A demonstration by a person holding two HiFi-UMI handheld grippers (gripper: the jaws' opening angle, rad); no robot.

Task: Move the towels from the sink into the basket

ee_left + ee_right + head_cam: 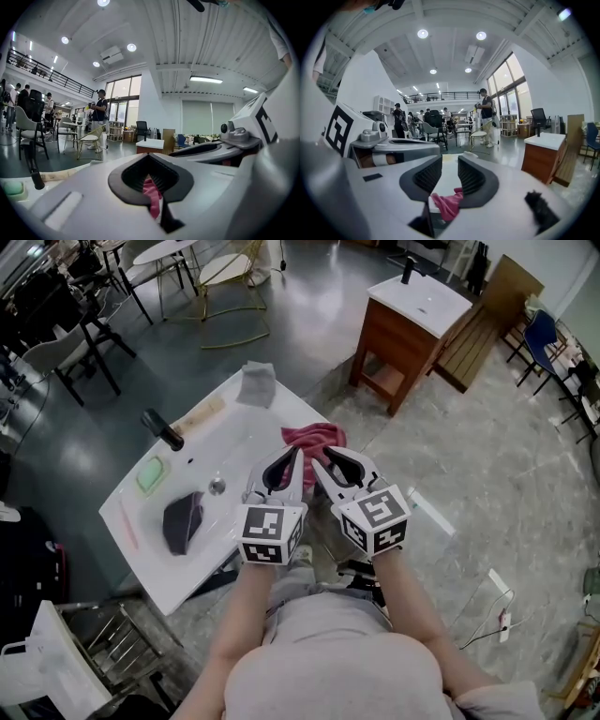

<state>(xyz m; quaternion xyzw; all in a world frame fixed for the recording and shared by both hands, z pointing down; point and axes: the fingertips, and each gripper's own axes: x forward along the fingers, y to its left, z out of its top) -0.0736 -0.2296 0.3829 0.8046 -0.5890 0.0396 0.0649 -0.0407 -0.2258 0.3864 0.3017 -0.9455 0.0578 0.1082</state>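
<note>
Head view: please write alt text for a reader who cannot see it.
The left gripper and right gripper point together at a pink towel on the edge of the white sink. A dark towel lies in its basin.

The left gripper [149, 156] has its jaws brought together at the tips, and their dark pads [123, 177] form an oval opening. Through this opening a strip of pink towel [152, 196] is visible. The right gripper [199, 149] lies close on the right side. At the far left stand a black tap [33, 168] and a green soap [11, 188]. Behind are chairs [28, 127], standing people [99, 112] and a wooden cabinet [151, 146] with a white top.
</note>
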